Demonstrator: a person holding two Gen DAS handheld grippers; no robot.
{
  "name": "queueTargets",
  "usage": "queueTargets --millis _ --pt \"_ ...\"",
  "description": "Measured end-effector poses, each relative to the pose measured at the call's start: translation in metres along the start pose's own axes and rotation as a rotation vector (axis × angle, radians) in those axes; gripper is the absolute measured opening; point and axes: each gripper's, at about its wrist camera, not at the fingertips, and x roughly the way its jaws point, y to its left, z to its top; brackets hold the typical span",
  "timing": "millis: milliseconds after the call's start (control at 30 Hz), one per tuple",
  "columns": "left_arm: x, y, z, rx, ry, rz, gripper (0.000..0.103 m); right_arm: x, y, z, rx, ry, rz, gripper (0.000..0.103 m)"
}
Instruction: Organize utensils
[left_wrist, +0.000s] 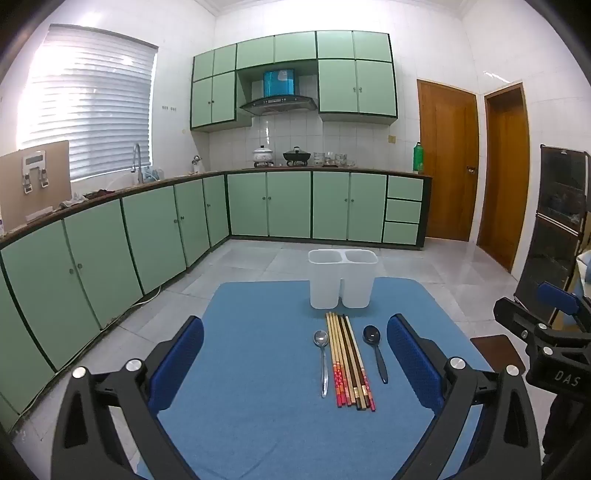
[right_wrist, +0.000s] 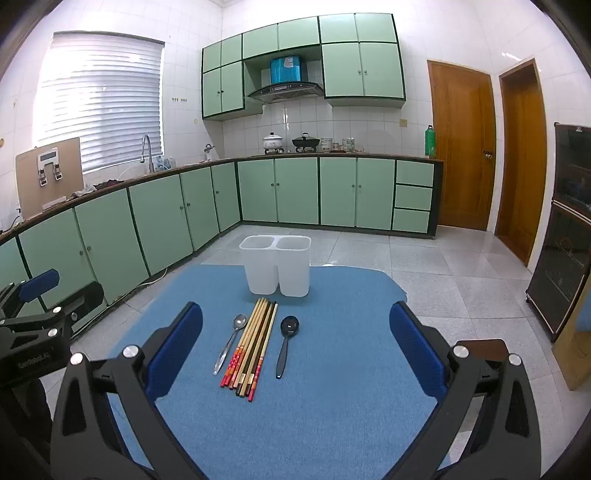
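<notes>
A white two-compartment holder (left_wrist: 342, 278) (right_wrist: 275, 265) stands upright at the far side of the blue mat (left_wrist: 258, 387) (right_wrist: 332, 387). In front of it lie a metal spoon (left_wrist: 322, 360) (right_wrist: 231, 341), a bundle of several chopsticks (left_wrist: 349, 360) (right_wrist: 251, 345) and a black spoon (left_wrist: 375, 350) (right_wrist: 286, 343), side by side. My left gripper (left_wrist: 295, 332) is open and empty above the mat's near part. My right gripper (right_wrist: 295, 321) is open and empty, also short of the utensils.
The mat covers a small table with tiled floor around it. Green kitchen cabinets (left_wrist: 147, 229) run along the left and back. A dark glass cabinet (right_wrist: 565, 258) stands at the right. The right gripper shows in the left wrist view (left_wrist: 543, 332), the left gripper in the right wrist view (right_wrist: 37, 321).
</notes>
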Motion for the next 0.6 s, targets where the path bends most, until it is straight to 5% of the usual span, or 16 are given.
queueTargets --millis 600 --pt "0.0063 -0.0077 -0.0030 0.000 0.005 0.011 0.097 0.0020 0.0003 -0.0011 0.005 0.000 0.001 0.098"
